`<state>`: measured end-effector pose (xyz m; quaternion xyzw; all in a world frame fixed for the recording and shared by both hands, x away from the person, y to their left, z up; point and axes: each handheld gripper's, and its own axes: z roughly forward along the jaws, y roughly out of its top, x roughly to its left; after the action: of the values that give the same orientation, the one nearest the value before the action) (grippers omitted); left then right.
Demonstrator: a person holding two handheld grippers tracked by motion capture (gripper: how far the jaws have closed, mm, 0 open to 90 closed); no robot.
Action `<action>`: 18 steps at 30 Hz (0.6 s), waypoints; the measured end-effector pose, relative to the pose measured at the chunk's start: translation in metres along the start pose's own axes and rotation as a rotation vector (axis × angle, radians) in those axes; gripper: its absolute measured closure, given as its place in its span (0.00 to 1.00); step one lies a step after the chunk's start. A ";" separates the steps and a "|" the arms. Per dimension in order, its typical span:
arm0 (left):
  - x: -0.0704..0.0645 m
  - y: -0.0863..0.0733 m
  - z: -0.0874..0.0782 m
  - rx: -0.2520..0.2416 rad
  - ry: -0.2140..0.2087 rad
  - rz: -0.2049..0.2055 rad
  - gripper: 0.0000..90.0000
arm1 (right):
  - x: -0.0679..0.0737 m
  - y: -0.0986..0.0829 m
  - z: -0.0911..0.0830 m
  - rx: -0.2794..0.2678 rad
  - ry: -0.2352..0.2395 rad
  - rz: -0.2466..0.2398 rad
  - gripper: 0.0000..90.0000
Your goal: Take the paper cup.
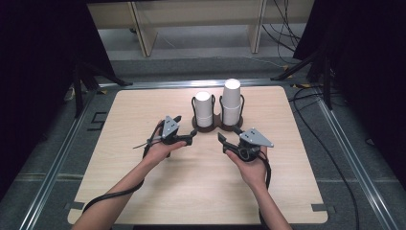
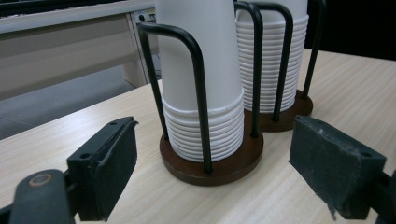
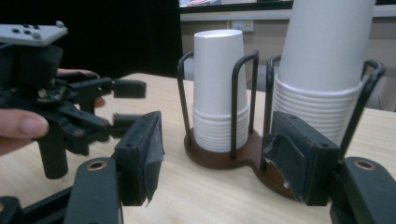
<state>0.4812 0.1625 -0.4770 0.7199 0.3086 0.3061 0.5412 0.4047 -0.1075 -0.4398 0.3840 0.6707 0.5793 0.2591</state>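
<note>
1. A cup holder [image 1: 218, 125] with a dark brown base and black wire loops stands on the wooden desk [image 1: 191, 191], toward the far side.
2. The holder has two round spots, and each one has a stack of white paper cups in it.
3. The short stack [image 1: 204, 109] sits in the left spot. The tall stack [image 1: 231, 101] sits in the right spot, just beside it.
4. The left tool [image 1: 192, 137] is near the holder, on its front left side. Its jaws are wide apart and hold nothing.
5. In the left gripper view, the short stack [image 2: 205, 88] stands between the jaws but a bit past them.
6. The right tool [image 1: 224, 142] is near the holder, on its front right side. Its jaws are apart too and hold nothing.
</note>
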 end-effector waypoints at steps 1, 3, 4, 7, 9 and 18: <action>0.000 0.000 0.000 0.000 0.000 0.000 0.16 | 0.000 0.000 0.000 0.000 0.000 0.000 0.40; 0.000 0.000 0.011 0.017 0.002 0.005 0.16 | 0.000 0.006 0.008 0.012 -0.014 -0.023 0.42; 0.001 0.000 0.015 0.017 0.007 0.007 0.16 | 0.000 0.008 0.012 0.007 -0.004 -0.018 0.43; 0.003 0.001 0.024 0.028 0.000 -0.003 0.17 | 0.000 0.016 0.022 0.017 -0.006 -0.036 0.44; 0.004 0.001 0.027 0.029 0.002 -0.003 0.19 | 0.000 0.019 0.025 0.027 -0.003 -0.037 0.44; 0.010 -0.003 0.044 0.068 -0.014 -0.058 0.21 | -0.001 0.043 0.075 0.033 -0.012 -0.054 0.44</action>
<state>0.5209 0.1453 -0.4886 0.7307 0.3359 0.2744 0.5273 0.4740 -0.0634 -0.4125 0.3734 0.6887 0.5585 0.2726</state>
